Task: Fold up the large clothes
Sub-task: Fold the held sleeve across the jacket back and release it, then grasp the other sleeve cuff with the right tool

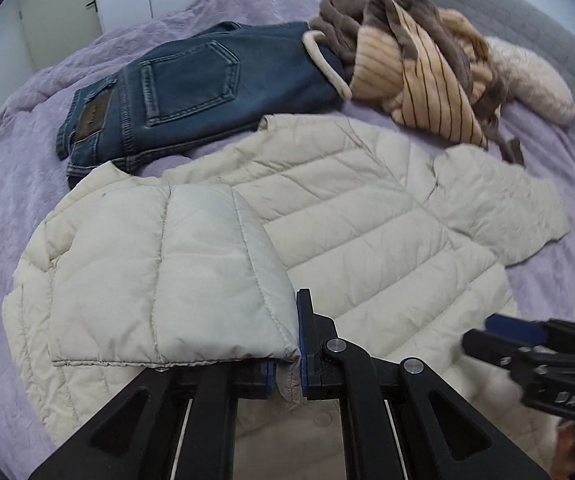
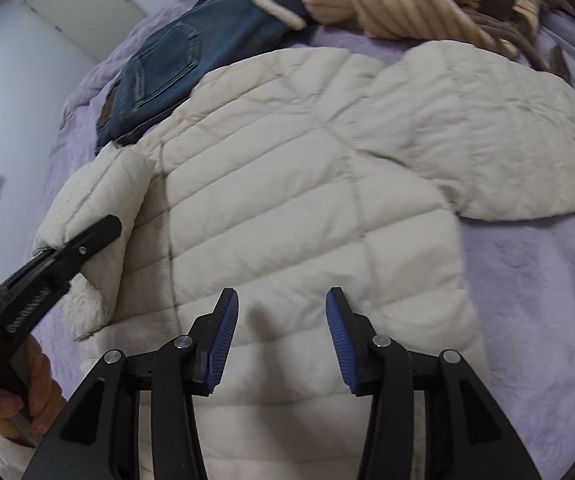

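Note:
A cream quilted jacket [image 1: 347,220] [image 2: 287,180] lies spread on the purple bedspread [image 1: 7,200]. One sleeve [image 1: 167,272] is folded over its body, and my left gripper [image 1: 287,364] is shut on that sleeve's cuff edge. In the right wrist view the left gripper [image 2: 99,236] comes in from the left, pinching the sleeve [image 2: 99,192]. My right gripper [image 2: 283,336] hovers open over the jacket's lower body with nothing between its blue pads [image 2: 223,336]. It shows blurred at the lower right of the left wrist view [image 1: 495,332].
Folded blue jeans [image 1: 191,88] [image 2: 175,52] lie beyond the jacket. A brown and beige striped garment [image 1: 419,68] [image 2: 387,0] is heaped beside them, with a pale pink pillow [image 1: 535,80] and grey headboard [image 1: 527,12] behind. A hand [image 2: 27,392] holds the left gripper.

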Action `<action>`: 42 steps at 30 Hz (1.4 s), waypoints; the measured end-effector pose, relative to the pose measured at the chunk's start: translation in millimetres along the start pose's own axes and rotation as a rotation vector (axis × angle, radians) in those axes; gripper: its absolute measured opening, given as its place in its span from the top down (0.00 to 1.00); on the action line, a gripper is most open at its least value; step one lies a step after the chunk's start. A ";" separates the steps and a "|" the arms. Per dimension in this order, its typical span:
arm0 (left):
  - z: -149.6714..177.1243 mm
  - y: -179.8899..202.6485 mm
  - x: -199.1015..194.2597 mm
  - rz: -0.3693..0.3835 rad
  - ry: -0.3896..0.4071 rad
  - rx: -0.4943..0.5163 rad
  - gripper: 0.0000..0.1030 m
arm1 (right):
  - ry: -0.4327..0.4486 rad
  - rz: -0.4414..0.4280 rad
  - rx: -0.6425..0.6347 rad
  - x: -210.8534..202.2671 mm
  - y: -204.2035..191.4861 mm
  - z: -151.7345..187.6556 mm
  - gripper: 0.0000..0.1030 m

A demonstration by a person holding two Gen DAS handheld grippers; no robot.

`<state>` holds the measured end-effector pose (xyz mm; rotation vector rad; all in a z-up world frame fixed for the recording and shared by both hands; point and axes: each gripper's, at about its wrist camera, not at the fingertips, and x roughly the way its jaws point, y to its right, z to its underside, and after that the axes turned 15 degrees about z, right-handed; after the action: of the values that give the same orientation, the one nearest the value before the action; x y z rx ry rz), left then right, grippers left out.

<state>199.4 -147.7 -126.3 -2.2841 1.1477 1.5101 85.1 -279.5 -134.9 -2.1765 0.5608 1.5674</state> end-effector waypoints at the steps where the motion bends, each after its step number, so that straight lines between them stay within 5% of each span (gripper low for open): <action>1: -0.5 7.4 8.5 -0.029 -0.018 0.022 0.91 | 0.002 0.004 0.017 -0.5 9.8 0.5 0.49; 7: -1.2 32.9 36.6 -0.130 -0.079 0.093 0.86 | -0.007 -0.024 0.070 0.1 49.1 -3.4 0.46; 10: -4.4 39.5 36.6 -0.146 -0.054 0.100 0.11 | -0.001 -0.033 0.074 0.1 57.4 -4.5 0.39; 11: -5.1 42.5 32.6 -0.165 -0.025 0.109 0.05 | 0.000 -0.036 0.074 -0.1 59.1 -5.6 0.39; 16: -7.6 54.4 22.4 -0.137 -0.024 0.141 0.04 | -0.004 -0.041 0.084 -5.9 80.5 -1.2 0.33; 22: 1.6 38.0 -41.7 -0.104 0.130 0.125 0.04 | -0.011 -0.058 0.107 -8.3 87.9 -1.6 0.32; 26: 9.7 -23.1 -74.4 -0.232 0.198 -0.002 0.05 | -0.007 -0.127 0.116 -11.7 78.7 -5.6 0.29; 32: 48.8 -132.8 -91.0 -0.466 0.174 -0.282 0.05 | -0.033 -0.256 0.151 7.0 49.8 -25.2 0.29; 37: 77.8 -175.3 -82.6 -0.513 0.128 -0.384 0.05 | -0.052 -0.284 0.160 25.0 25.3 -41.2 0.30; 38: 80.4 -179.3 -78.6 -0.515 0.118 -0.390 0.05 | -0.058 -0.280 0.169 28.1 22.9 -43.3 0.35; 40: 84.3 -181.1 -70.6 -0.513 0.100 -0.389 0.05 | -0.067 -0.254 0.181 34.8 20.5 -47.1 0.84; 42: 90.0 -178.9 -65.7 -0.513 0.090 -0.381 0.05 | -0.081 -0.222 0.207 41.4 23.7 -46.9 0.89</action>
<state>244.2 55.6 -159.5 -2.6279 0.2474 1.5151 121.6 -328.1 -162.7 -1.9396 0.4200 1.4070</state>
